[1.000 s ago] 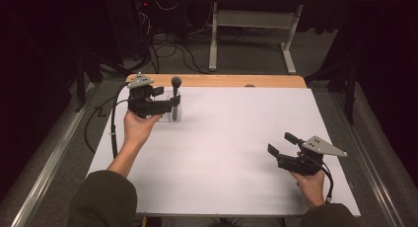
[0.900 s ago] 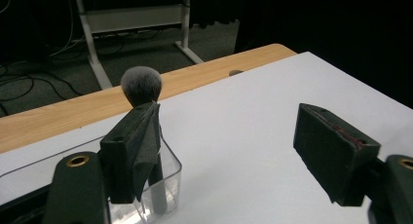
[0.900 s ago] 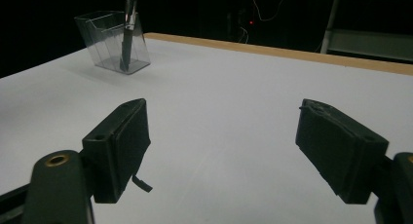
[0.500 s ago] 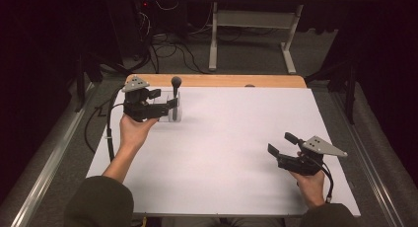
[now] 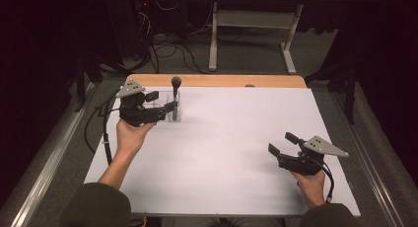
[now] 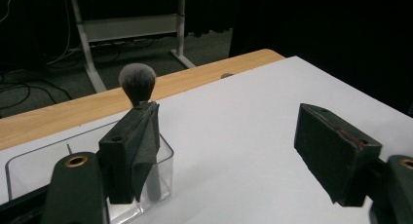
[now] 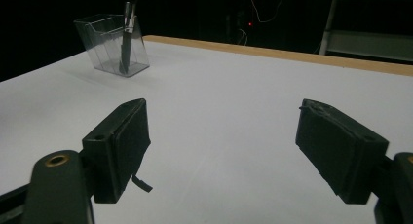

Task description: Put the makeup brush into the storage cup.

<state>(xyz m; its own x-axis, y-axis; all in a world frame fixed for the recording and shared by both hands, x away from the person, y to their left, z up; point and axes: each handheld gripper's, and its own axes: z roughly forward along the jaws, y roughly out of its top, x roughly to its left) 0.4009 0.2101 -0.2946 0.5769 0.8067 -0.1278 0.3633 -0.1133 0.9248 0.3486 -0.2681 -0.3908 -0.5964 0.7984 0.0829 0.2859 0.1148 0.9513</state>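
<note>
A clear plastic box (image 5: 173, 113) stands at the table's far left, and a makeup brush (image 5: 176, 82) with a dark fluffy head stands upright in it. My left gripper (image 5: 162, 101) hovers just left of the box, open. In the left gripper view the left gripper (image 6: 234, 151) holds nothing; its left jaw is in front of the box (image 6: 29, 168) and the brush (image 6: 138, 81). My right gripper (image 5: 282, 143) is open and empty near the front right. In the right gripper view the right gripper (image 7: 229, 146) faces bare table, with the box (image 7: 111, 46) and brush handle (image 7: 125, 39) far off.
The white table top (image 5: 231, 138) has a wooden strip (image 5: 222, 81) along its far edge. Beyond it are a metal stand (image 5: 251, 19) and loose cables (image 5: 167, 49) on the floor. A cable (image 5: 104, 133) trails from the left gripper off the table's left edge.
My left gripper has drifted a little to the left and toward the person, away from the box. The box, the brush and the right gripper have stayed put.
</note>
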